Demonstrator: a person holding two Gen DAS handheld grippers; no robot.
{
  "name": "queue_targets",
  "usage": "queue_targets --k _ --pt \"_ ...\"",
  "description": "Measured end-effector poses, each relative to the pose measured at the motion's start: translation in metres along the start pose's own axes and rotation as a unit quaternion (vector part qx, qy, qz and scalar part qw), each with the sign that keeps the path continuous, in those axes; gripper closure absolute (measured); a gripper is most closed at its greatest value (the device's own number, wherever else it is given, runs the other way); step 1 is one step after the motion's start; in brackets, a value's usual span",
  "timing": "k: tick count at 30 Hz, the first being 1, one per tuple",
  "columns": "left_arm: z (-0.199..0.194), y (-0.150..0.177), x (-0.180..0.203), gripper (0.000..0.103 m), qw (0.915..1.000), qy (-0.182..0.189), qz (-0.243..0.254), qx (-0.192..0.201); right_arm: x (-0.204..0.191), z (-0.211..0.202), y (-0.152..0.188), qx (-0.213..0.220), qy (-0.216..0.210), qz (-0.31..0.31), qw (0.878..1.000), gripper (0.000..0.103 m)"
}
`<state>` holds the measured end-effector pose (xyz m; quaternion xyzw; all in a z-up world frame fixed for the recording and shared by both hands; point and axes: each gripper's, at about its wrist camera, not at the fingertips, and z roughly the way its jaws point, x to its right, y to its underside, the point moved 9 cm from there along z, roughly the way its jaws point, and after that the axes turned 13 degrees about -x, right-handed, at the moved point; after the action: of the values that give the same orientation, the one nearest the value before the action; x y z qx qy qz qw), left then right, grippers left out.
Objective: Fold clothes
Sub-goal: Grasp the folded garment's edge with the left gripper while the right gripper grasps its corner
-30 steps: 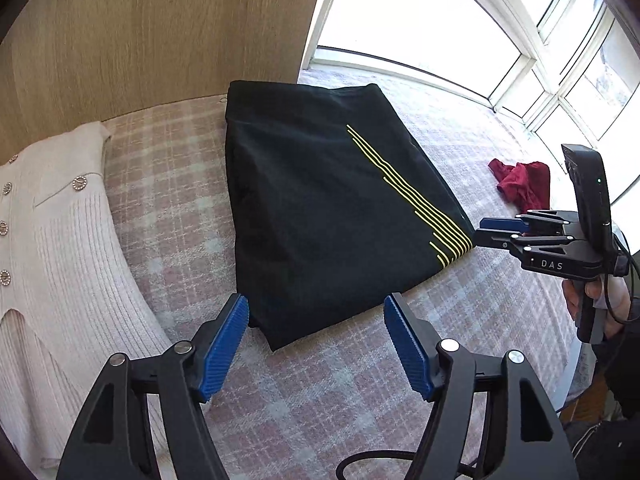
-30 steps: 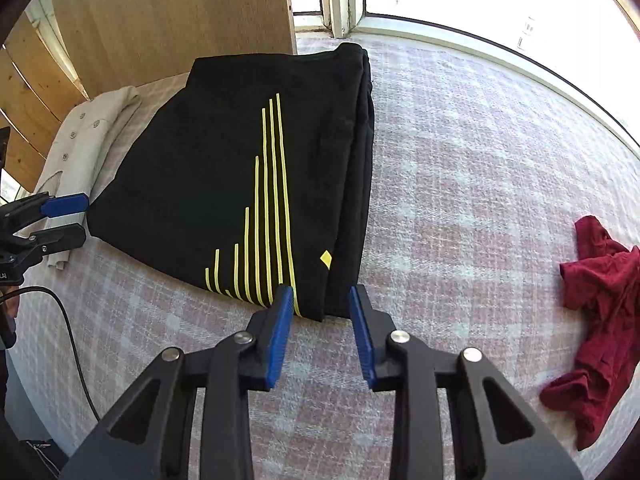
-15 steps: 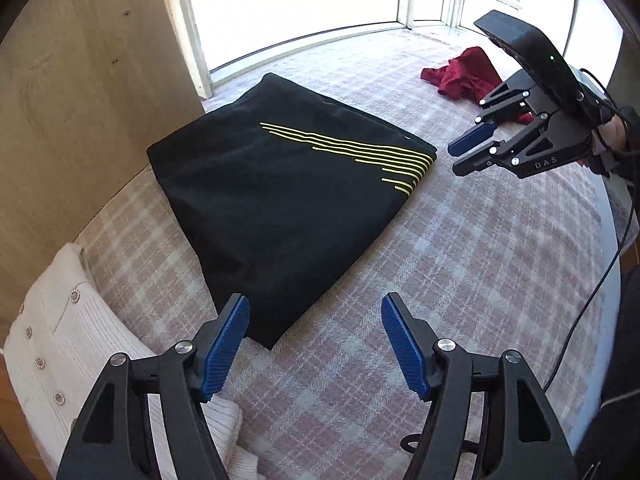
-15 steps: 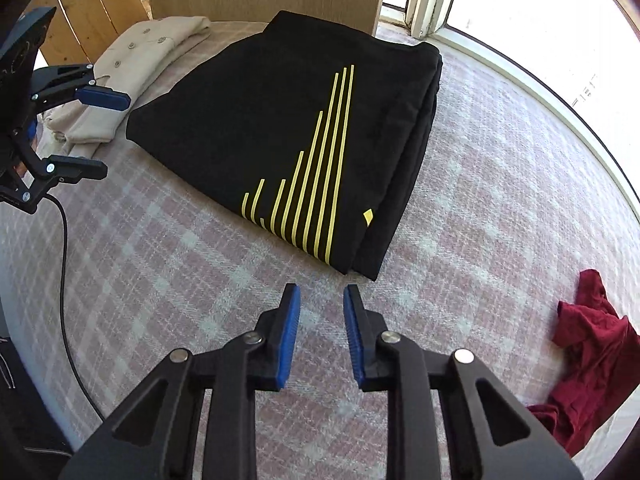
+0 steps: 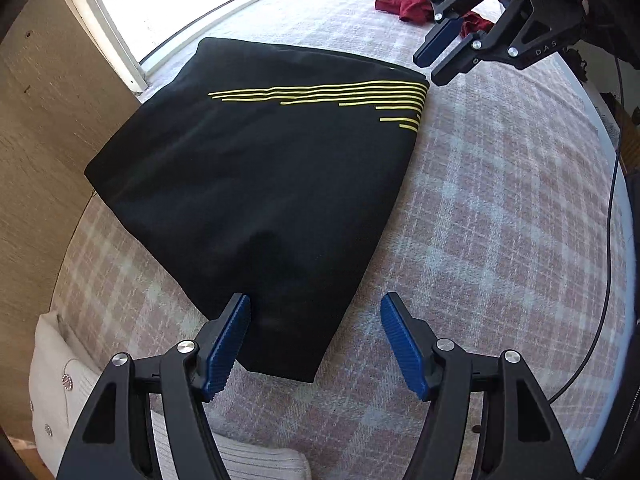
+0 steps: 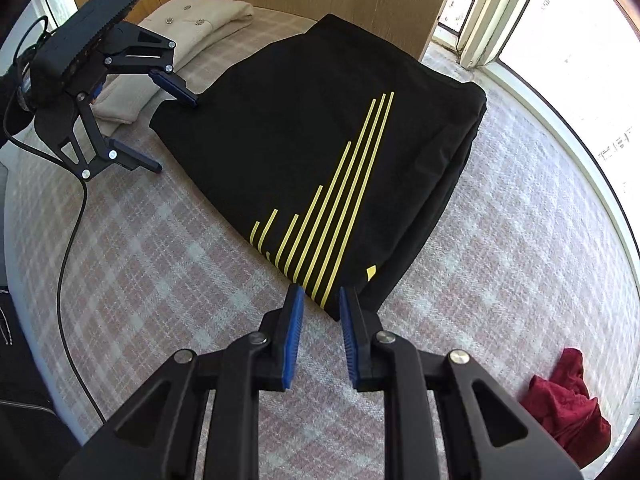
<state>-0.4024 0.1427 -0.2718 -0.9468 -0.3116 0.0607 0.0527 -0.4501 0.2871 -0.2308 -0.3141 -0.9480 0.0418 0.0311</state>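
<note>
A folded black garment [image 5: 260,180] with yellow stripes lies flat on the plaid bed cover [image 5: 500,220]. My left gripper [image 5: 316,308] is open and points down over the garment's near corner, with the cloth below its wide-set pads and not pinched. The right wrist view shows that left gripper [image 6: 176,136] at the far corner of the garment [image 6: 320,128]. My right gripper [image 6: 321,294] hovers at the striped corner, its pads a narrow gap apart and pressing on nothing. The left wrist view shows the right gripper [image 5: 428,70] just off that corner.
A crumpled red cloth [image 6: 568,408] lies on the bed cover [image 6: 160,260] near the window side. A folded cream cardigan [image 5: 60,392] with buttons sits beside the black garment. A wooden panel [image 5: 40,120] and a window frame [image 6: 480,20] border the bed. A black cable [image 6: 68,248] trails from the left gripper.
Both grippers rolled and moved in toward opposite corners of the black garment. The right gripper's jaws narrowed. The garment has not moved.
</note>
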Motion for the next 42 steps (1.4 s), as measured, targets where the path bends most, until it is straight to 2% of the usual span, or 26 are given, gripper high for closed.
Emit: queue_targets --k 6,8,13,14,17,22,25,28,29,30,34,36,41,42 --pt "-0.001 -0.004 -0.005 0.042 0.9998 0.018 0.004 -0.011 0.007 -0.002 -0.009 0.0 -0.014 0.008 1.0 0.084" --pt "-0.003 -0.004 -0.01 0.055 0.9996 0.02 -0.002 -0.019 0.007 0.0 -0.011 -0.003 -0.013 0.005 1.0 0.084" --pt "-0.007 -0.005 -0.016 0.068 0.9993 0.019 -0.002 -0.031 0.005 -0.001 -0.016 -0.009 -0.026 0.001 1.0 0.084" --pt "-0.008 -0.006 -0.016 0.077 0.9993 0.016 -0.002 -0.033 0.006 -0.001 -0.017 -0.009 -0.025 0.001 1.0 0.084" --pt "-0.013 -0.011 -0.018 0.089 0.9987 0.025 -0.02 -0.04 0.009 -0.004 -0.022 -0.006 -0.028 0.004 1.0 0.084" --pt "-0.022 -0.018 -0.029 0.09 0.9936 0.077 -0.077 -0.028 0.016 -0.009 -0.022 -0.001 -0.025 -0.008 1.0 0.084" --pt "-0.027 -0.023 -0.036 0.09 0.9914 0.092 -0.091 -0.021 0.014 -0.013 -0.026 0.011 0.012 -0.037 0.999 0.083" --pt "-0.031 -0.029 -0.047 0.091 0.9864 0.114 -0.118 -0.01 -0.004 -0.01 -0.019 0.018 0.004 -0.062 0.998 0.075" --pt "-0.032 -0.031 -0.05 0.09 0.9848 0.12 -0.125 -0.006 -0.012 -0.01 -0.02 0.019 0.001 -0.068 0.997 0.068" --pt "-0.033 -0.032 -0.054 0.09 0.983 0.127 -0.132 -0.004 -0.024 -0.008 -0.017 0.02 -0.002 -0.075 0.997 0.064" --pt "-0.04 -0.037 -0.068 0.091 0.9776 0.142 -0.155 0.008 -0.031 0.012 0.001 -0.003 0.006 -0.098 0.995 0.064" --pt "-0.04 -0.035 -0.076 0.091 0.9776 0.143 -0.154 0.011 -0.028 0.02 -0.004 -0.016 0.017 -0.097 0.995 0.064" --pt "-0.036 -0.014 -0.073 0.091 0.9775 0.15 -0.148 0.009 -0.016 0.027 -0.012 -0.027 -0.03 -0.061 0.997 0.064" --pt "-0.034 -0.013 -0.073 0.091 0.9781 0.15 -0.144 0.008 -0.012 0.026 -0.014 -0.029 -0.041 -0.049 0.998 0.069"
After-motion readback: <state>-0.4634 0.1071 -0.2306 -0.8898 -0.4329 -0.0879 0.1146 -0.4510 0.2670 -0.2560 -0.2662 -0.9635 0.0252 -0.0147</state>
